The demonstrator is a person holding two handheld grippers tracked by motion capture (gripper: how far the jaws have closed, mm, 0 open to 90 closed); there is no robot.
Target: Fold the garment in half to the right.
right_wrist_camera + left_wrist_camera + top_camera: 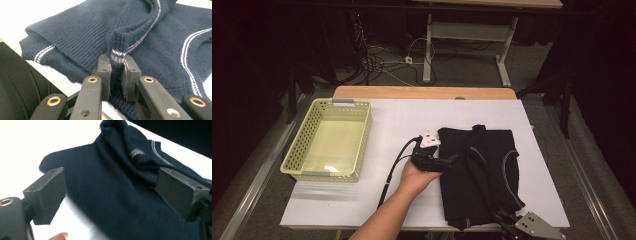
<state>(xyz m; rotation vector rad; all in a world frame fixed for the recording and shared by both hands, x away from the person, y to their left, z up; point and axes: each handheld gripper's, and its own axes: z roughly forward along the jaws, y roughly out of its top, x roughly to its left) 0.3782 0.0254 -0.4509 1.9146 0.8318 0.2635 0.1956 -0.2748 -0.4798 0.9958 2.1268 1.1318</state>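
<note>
We fold the dark sweater (479, 172) lying on the white tabletop (402, 120): right gripper (117, 72) jaws pinch a ribbed fold near the front edge; left gripper (447, 162) jaws stand spread over its left side. Keep the pinch steady; regrasp squarely.

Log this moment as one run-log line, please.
work: folding dark sweater | left gripper: open, over sweater | right gripper: shut on sweater fold | basket: empty

No text, label, brand, number or sign can be read in these pictures.
</note>
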